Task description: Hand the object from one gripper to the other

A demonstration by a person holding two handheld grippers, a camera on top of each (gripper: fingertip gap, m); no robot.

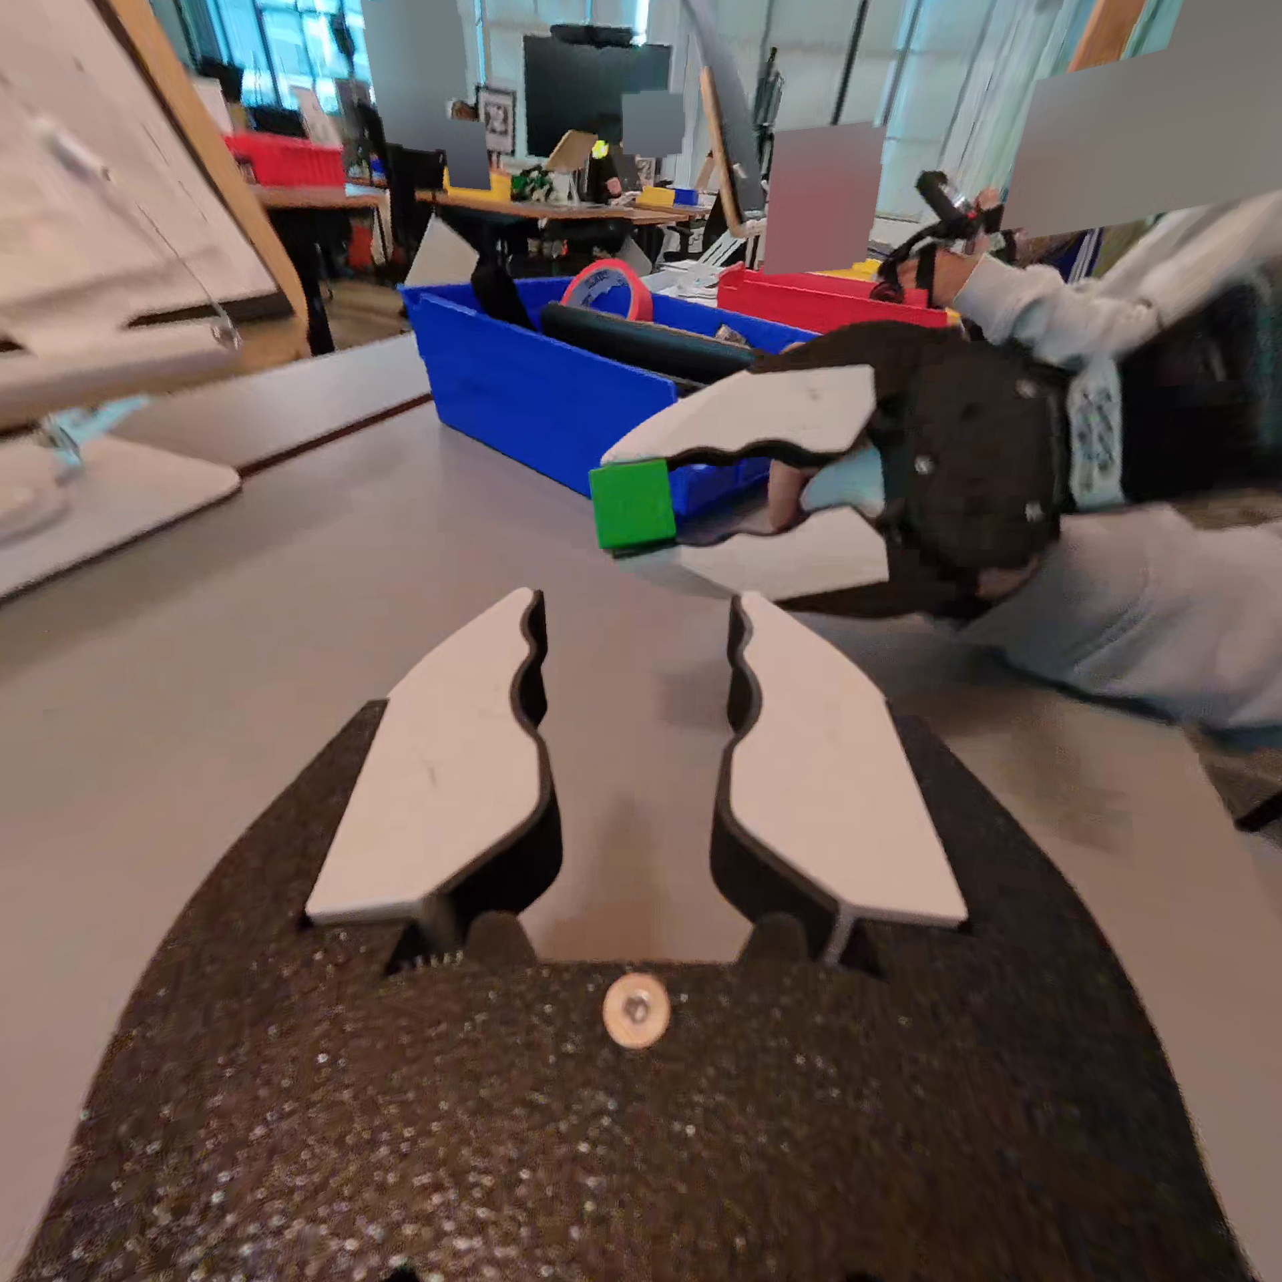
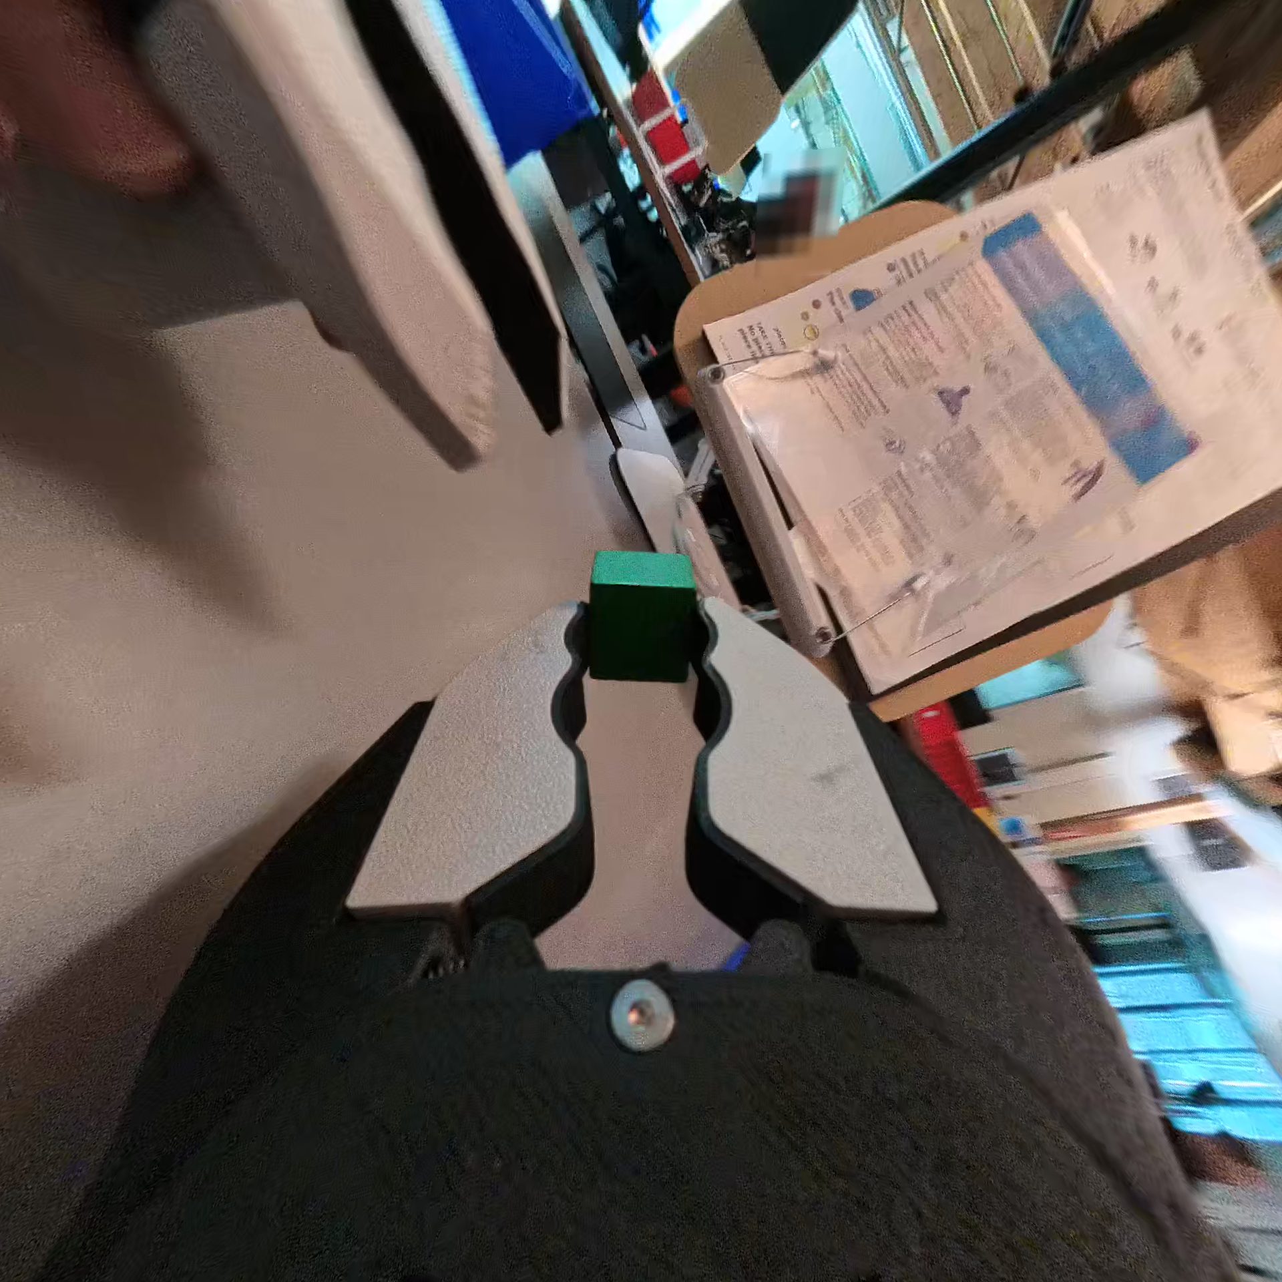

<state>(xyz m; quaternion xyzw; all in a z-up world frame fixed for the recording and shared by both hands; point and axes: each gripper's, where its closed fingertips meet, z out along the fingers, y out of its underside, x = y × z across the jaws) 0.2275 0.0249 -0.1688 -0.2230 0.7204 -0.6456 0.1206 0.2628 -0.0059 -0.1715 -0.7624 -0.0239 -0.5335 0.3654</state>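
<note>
A small green cube (image 2: pixel 642 621) sits clamped between the tips of my right gripper (image 2: pixel 642 614), held in the air above the grey table. In the left wrist view the right gripper (image 1: pixel 642 510) comes in from the right, turned on its side, with the green cube (image 1: pixel 633 505) at its tips. My left gripper (image 1: pixel 637 603) is open and empty, its fingertips just below and in front of the cube, not touching it. The left gripper's fingers (image 2: pixel 388 291) show blurred at the upper left of the right wrist view.
A blue bin (image 1: pixel 534 395) with a red tape roll (image 1: pixel 610 288) and a black roll stands behind the cube. A red bin (image 1: pixel 825 302) is farther back right. A document stand (image 2: pixel 971 430) with papers stands at the table's left. A person's sleeve (image 1: pixel 1144 603) crosses at right.
</note>
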